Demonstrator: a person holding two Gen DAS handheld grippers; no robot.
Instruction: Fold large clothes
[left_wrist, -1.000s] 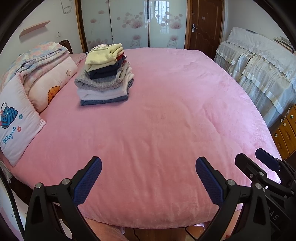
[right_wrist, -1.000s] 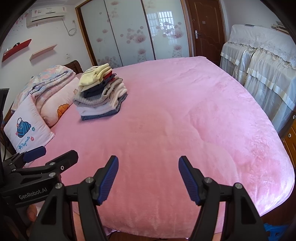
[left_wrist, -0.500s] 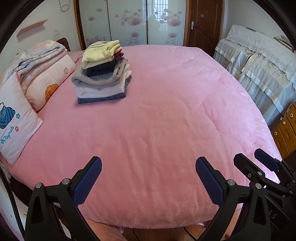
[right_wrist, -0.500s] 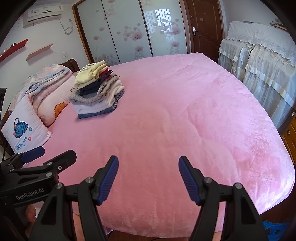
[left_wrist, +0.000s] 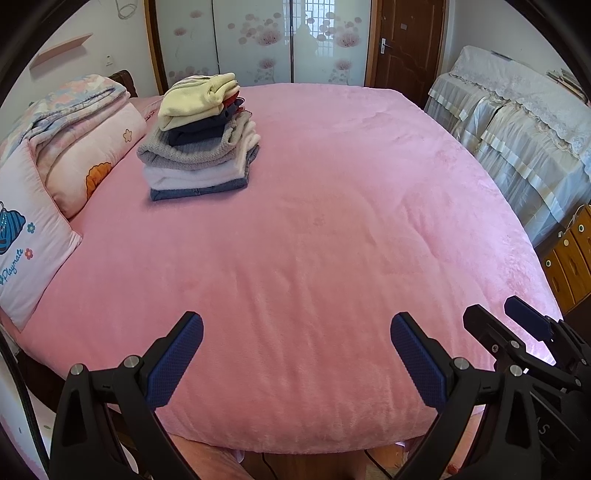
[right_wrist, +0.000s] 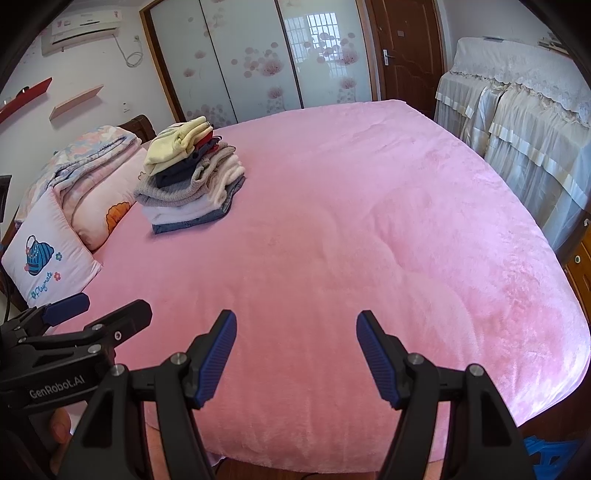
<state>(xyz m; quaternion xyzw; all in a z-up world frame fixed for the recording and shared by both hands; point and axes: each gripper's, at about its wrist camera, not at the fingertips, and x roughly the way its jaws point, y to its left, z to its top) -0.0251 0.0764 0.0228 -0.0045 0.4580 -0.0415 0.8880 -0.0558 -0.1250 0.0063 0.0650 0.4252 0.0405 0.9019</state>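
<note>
A stack of several folded clothes (left_wrist: 201, 144) (right_wrist: 188, 177), cream garment on top and denim at the bottom, rests on the far left of the pink bed (left_wrist: 314, 240) (right_wrist: 332, 240). My left gripper (left_wrist: 295, 332) hovers open above the bed's near edge with nothing between its blue pads. My right gripper (right_wrist: 295, 332) is open as well, empty, over the same near edge. Each gripper shows in the other's view: the right one (left_wrist: 517, 325) at the lower right, the left one (right_wrist: 92, 314) at the lower left. Both stay far from the stack.
Pillows (left_wrist: 33, 243) and a folded quilt (left_wrist: 74, 107) line the bed's left side. Cloth-covered furniture (left_wrist: 517, 122) stands along the right, with a wooden drawer unit (left_wrist: 569, 258) near it. Sliding wardrobe doors (right_wrist: 258, 55) and a brown door (right_wrist: 406, 48) are behind.
Both views have wobbled slightly, so the stack and bed shift a little in frame. Both grippers stay open and empty over the bed's near edge.
</note>
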